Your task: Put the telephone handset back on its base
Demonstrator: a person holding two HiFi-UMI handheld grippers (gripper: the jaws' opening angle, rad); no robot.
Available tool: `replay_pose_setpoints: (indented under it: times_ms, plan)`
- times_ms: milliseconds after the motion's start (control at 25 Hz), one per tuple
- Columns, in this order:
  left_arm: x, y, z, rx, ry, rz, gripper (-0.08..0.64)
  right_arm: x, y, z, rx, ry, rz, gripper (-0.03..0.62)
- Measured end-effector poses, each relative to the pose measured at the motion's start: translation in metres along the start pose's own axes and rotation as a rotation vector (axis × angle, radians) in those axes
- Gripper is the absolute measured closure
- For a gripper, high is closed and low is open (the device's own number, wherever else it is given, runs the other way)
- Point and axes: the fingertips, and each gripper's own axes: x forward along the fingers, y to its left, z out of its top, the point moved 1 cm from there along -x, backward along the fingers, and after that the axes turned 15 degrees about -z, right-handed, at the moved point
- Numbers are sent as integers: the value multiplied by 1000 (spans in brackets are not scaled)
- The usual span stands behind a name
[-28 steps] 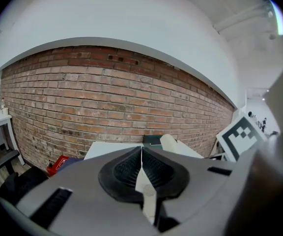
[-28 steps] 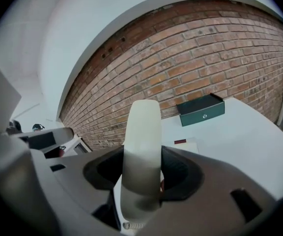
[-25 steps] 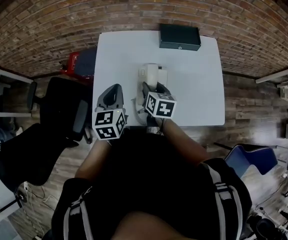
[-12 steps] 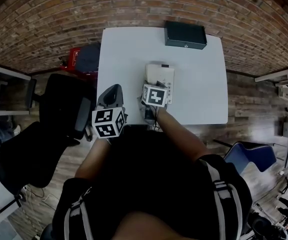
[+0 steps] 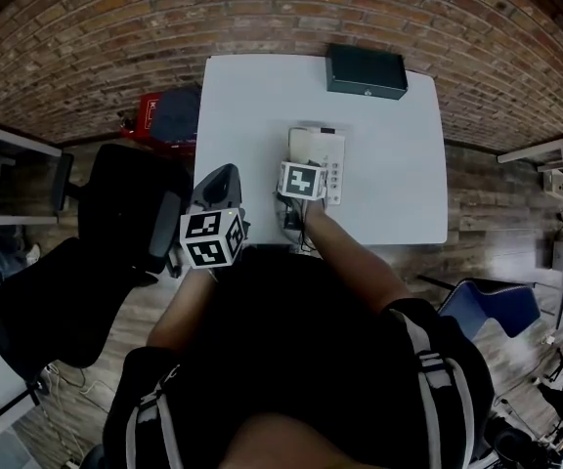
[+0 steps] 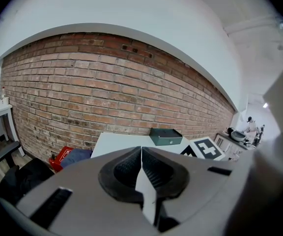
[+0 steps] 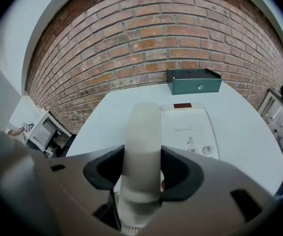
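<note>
My right gripper (image 7: 142, 173) is shut on the white telephone handset (image 7: 142, 146), which runs lengthwise away from the camera. The handset hangs over the left side of the white telephone base (image 7: 188, 127), whose number keys show to its right. In the head view the right gripper (image 5: 302, 169) sits over the base (image 5: 328, 154) on the white table (image 5: 242, 106), hiding the handset. My left gripper (image 5: 219, 186) is held at the table's near left edge. Its jaws (image 6: 141, 163) are shut with nothing between them.
A dark green metal box (image 5: 366, 71) stands at the table's far edge by the brick wall, also the dark box (image 7: 194, 81) beyond the base. A black office chair (image 5: 115, 213) and a red item (image 5: 150, 117) are left of the table. A blue chair (image 5: 487, 311) is right.
My right gripper has carried the handset away from me, from the table's near edge to over the base. The left gripper has stayed where it was.
</note>
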Motion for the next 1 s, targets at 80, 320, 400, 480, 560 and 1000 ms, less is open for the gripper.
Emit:
replay_pose_setpoints:
  times_ms: [80,320,400,480,560,1000]
  plan:
    - [0,0,1,3,0,-3,555,-3,2,-2,-12,14,-2,390]
    - [-4,7,2,2,0,-4,555,1,5,-1,-36,19,-40,390]
    - [-5,7,2,1,-1,-5,555,4,4,0,-32,28,-56,390]
    - [-5,8,3,2,-3,-6,555,7,4,1,-29,34,-71,391]
    - [-6,9,2,1,-3,-8,555,8,4,1,-30,34,-80,390]
    - [3,5,5,-13,-13,-63,555,-37,6,28,-3,-92,24,370]
